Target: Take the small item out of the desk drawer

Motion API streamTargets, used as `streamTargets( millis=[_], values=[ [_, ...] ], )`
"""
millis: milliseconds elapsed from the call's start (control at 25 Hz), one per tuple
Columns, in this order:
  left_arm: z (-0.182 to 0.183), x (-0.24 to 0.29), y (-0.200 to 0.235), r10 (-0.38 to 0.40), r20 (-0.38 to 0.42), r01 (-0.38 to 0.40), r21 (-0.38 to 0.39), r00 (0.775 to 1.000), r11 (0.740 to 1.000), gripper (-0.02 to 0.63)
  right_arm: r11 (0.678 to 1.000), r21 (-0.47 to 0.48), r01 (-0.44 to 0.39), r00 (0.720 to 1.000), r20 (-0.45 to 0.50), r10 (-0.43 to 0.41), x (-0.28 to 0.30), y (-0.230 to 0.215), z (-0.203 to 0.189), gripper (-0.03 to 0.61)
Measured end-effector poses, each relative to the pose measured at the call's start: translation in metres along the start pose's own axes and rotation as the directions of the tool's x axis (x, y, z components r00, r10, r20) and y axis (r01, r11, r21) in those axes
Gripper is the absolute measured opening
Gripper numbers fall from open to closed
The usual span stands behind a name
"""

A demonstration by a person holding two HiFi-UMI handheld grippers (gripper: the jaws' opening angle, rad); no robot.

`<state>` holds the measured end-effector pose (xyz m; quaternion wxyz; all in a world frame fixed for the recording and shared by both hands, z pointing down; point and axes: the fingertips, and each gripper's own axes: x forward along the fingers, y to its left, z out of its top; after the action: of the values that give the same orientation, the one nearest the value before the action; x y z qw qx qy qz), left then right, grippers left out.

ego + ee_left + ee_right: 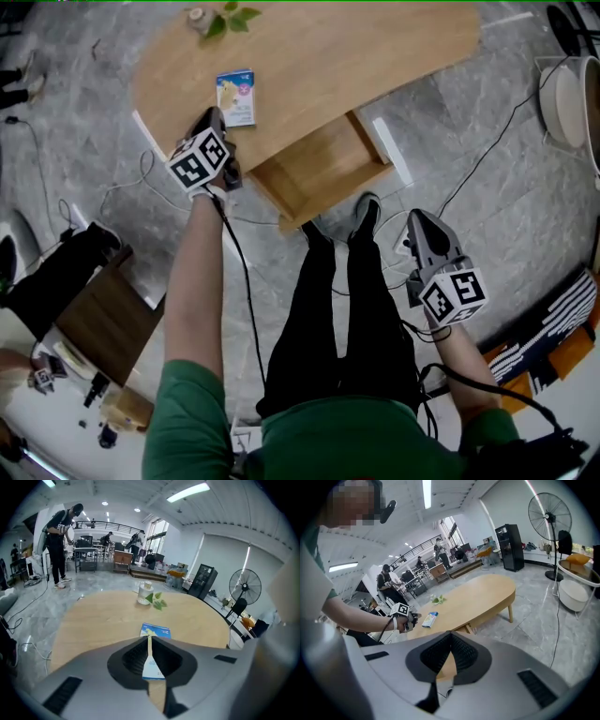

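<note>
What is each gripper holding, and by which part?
Nothing: left gripper and right gripper are both shut, empty; the blue box lies on the desk.

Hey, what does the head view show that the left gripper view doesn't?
Only the head view: the open drawer below the desk edge, and the right tool held low beside the person's legs.
Only the left gripper view: the left tool seen along its own jaws, which are shut, plus the room beyond, with a standing fan, a black cabinet and people at the far end.
Both: the wooden desk, the blue box lying on it, and the plant.
</note>
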<state>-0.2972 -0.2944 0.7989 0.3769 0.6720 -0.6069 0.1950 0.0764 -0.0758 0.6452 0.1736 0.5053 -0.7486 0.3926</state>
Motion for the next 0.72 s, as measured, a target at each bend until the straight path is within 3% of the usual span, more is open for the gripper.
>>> streamTargets(
  millis=[240,400,560,720],
  values=[
    [0.006,-0.022,0.02,0.072,0.041,-0.074,0.035,0.997,0.997,0.029,1.0,-0.015,0.001,1.0,0.015,0.0,0.001,0.007,0.009,0.023],
    [0.026,-0.054,0.016,0.074,0.094,-0.081,0.067,0.993,0.995,0.03,0.999,-0.049,-0.011,0.999,0.049,0.013,-0.001,0.02,0.033,0.023],
    [0.058,-0.11,-0.004,0.058,0.147,-0.07,0.078,0.987,0.995,0.029,0.994,-0.105,-0.017,0.993,0.117,0.029,-0.011,0.039,0.086,0.023],
    [0.109,-0.19,-0.041,0.036,0.236,-0.053,0.067,0.971,0.996,0.029,0.985,-0.172,-0.025,0.973,0.221,0.064,-0.034,0.074,0.169,0.023]
  ],
)
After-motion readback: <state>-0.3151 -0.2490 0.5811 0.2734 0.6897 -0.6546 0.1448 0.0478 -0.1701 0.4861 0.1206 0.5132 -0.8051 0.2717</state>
